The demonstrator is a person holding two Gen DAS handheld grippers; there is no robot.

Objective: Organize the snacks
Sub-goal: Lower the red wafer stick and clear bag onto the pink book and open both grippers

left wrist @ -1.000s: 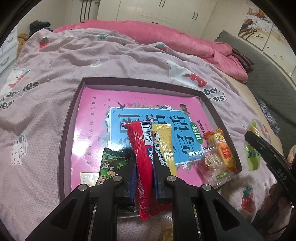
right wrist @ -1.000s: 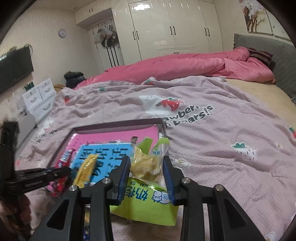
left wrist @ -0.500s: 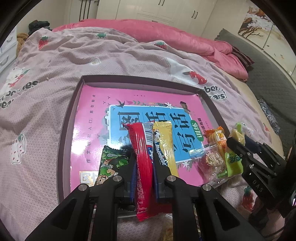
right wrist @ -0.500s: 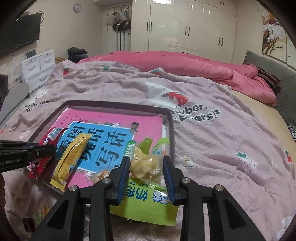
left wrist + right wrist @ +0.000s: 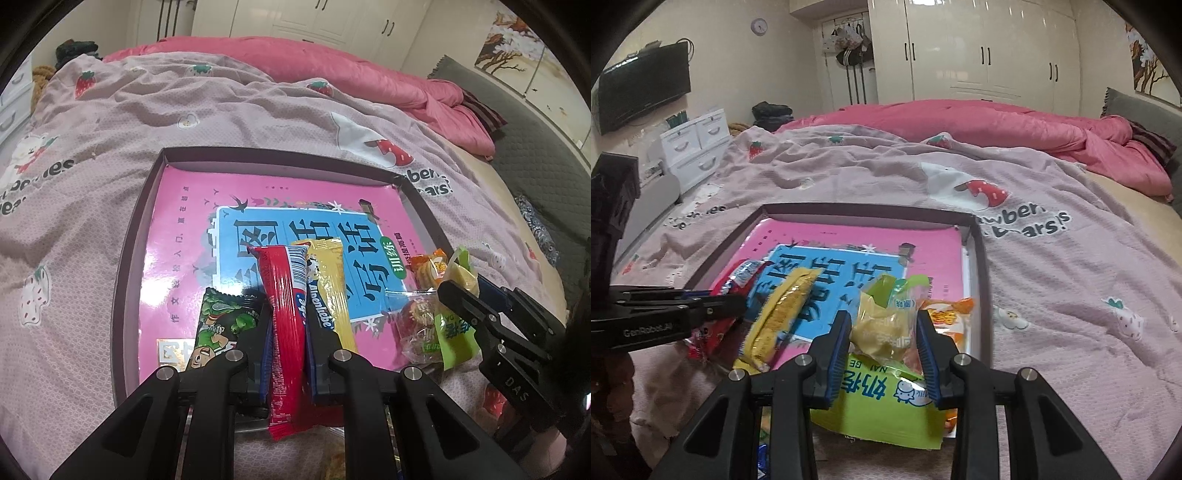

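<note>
A dark shallow tray (image 5: 125,266) lies on the bed with a pink and blue book (image 5: 184,258) inside it. My left gripper (image 5: 286,314) is shut on a red snack stick (image 5: 284,295) above the tray's near edge. A yellow stick (image 5: 328,291) and a green packet (image 5: 218,328) lie beside it on the book. My right gripper (image 5: 882,325) is shut on a green-and-yellow pastry packet (image 5: 882,328) at the tray's near right corner, over an orange cracker packet (image 5: 945,314). The left wrist view shows the right gripper (image 5: 465,291) beside a clear cookie packet (image 5: 417,321).
The tray (image 5: 980,258) rests on a strawberry-print pink sheet (image 5: 1052,295). A bunched pink quilt (image 5: 997,122) lies behind it. White drawers (image 5: 698,144) and a wall TV (image 5: 642,85) stand at the left, wardrobes at the back.
My right gripper has carried its packet in from the right to the tray's near right corner, above the orange crackers. The left gripper and red stick have stayed put.
</note>
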